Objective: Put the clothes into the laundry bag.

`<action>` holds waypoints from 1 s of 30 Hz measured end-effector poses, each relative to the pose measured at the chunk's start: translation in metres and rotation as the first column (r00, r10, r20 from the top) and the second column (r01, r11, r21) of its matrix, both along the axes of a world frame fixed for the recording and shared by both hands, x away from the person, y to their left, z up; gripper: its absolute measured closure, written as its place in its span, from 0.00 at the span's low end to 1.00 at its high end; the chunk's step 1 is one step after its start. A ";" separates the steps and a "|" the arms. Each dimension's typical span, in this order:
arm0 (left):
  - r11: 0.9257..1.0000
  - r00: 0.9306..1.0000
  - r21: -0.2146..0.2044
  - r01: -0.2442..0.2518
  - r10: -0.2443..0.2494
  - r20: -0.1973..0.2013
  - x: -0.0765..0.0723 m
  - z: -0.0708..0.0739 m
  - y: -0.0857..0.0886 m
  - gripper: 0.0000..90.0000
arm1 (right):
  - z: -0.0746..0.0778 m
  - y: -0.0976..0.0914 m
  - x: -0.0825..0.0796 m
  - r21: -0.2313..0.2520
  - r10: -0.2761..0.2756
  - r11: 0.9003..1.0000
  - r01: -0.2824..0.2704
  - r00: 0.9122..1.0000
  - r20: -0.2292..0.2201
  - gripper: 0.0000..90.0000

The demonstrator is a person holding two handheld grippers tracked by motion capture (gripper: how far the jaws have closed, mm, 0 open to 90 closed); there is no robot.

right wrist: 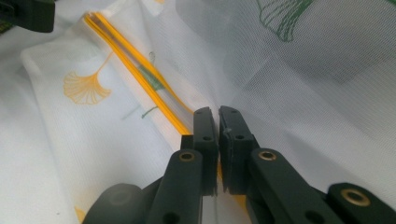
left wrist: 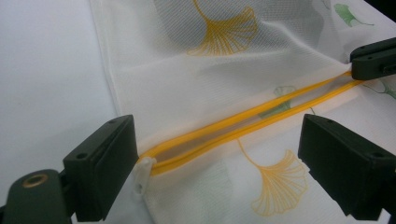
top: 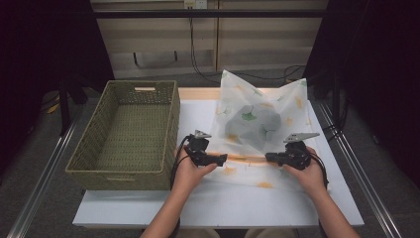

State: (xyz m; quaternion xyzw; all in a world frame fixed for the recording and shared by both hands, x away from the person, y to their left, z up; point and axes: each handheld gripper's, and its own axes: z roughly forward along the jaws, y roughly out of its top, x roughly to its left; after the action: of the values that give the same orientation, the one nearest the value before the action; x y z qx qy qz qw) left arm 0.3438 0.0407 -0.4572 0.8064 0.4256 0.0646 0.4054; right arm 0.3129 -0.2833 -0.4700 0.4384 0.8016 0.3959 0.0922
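A white mesh bag (top: 257,124) printed with yellow and green ginkgo leaves lay on the white tabletop (top: 148,203), to the right of a woven green basket (top: 126,134) that stood on the tabletop's left part. Something grey and bulky sat inside the bag, showing through the mesh. The bag's far corners stood up, while its near edge, with a yellow zipper (top: 246,158) running along it, lay flat towards the person.

The left hand-held gripper (top: 221,159) was at the left end of the zipper. In the left gripper view its jaws stood wide apart, released, with the zipper (left wrist: 243,123) running between them and the white zipper pull (left wrist: 142,175) just beside the left jaw. The pads did not press on the bag (left wrist: 187,70).

The right hand-held gripper (top: 270,157) was at the zipper's right end. In the right gripper view its jaws (right wrist: 218,135) were clenched on the bag's edge at the zipper (right wrist: 140,79), with only a thin line between the pads. The yellow tape ran away from the jaws towards the upper left, where a bit of the other hand-held gripper (right wrist: 28,14) showed. In the left gripper view the right hand-held gripper's tip (left wrist: 373,58) sat on the zipper's far end.

Both hands rested low over the tabletop, and the two zipper tapes lay slightly apart along the middle.
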 end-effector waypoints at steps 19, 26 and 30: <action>1.000 1.000 0.003 -0.016 0.016 -0.008 -0.001 -0.004 0.002 0.14 | 0.012 0.006 0.000 -0.013 -0.040 0.999 0.041 0.996 0.080 0.48; 1.000 1.000 0.001 -0.018 0.018 -0.005 -0.003 -0.004 0.004 0.15 | 0.016 0.005 0.002 -0.053 -0.034 0.998 0.040 0.993 0.111 0.30; 1.000 1.000 0.007 -0.017 0.017 -0.007 -0.004 -0.005 0.005 0.15 | 0.019 0.008 0.003 -0.042 -0.034 0.998 0.039 0.993 0.114 0.25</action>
State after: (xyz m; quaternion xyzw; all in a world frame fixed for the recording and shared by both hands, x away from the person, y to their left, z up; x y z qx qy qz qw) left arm 0.3401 0.0454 -0.4625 0.8045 0.4335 0.0666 0.4004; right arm 0.3155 -0.2758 -0.4511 0.4279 0.7955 0.4003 0.1544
